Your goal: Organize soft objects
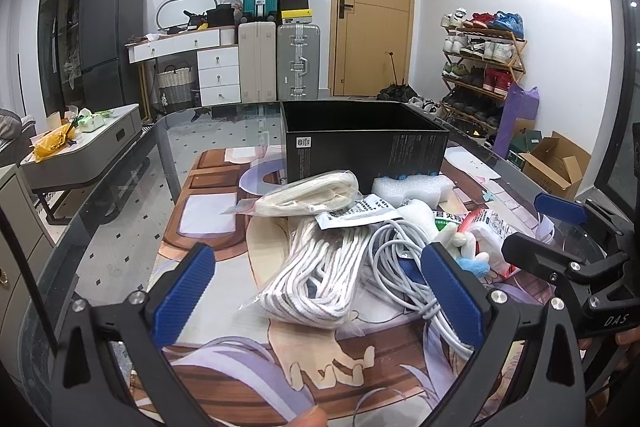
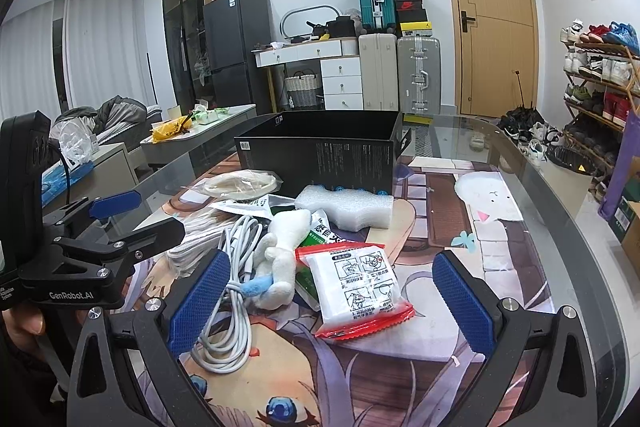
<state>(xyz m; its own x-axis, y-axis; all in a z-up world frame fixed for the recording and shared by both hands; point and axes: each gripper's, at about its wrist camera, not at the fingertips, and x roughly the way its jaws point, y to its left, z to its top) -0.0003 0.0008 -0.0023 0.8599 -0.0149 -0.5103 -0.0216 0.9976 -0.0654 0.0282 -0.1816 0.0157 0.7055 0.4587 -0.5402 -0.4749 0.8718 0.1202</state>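
An open black box [image 1: 366, 143] [image 2: 320, 159] stands on the glass table behind a pile of soft things. The pile holds a bagged white rope [image 1: 320, 267], a bagged cream coil [image 1: 312, 193] [image 2: 240, 183], a white foam block [image 1: 412, 187] [image 2: 346, 205], a white cable [image 1: 404, 259] [image 2: 232, 291], a white plush toy [image 2: 280, 263] and a red-edged white packet [image 2: 360, 291]. My left gripper [image 1: 316, 291] is open above the rope bag. My right gripper [image 2: 332, 301] is open around the plush toy and packet. Each gripper shows in the other's view.
The table carries a printed anime mat [image 2: 440, 227] under glass. Beyond it are suitcases [image 1: 280, 63], a white drawer desk [image 1: 200, 59], a dark fridge [image 1: 108, 39], a wooden door [image 1: 376, 7], a shoe rack [image 1: 480, 67] and a low side table [image 1: 80, 143] at left.
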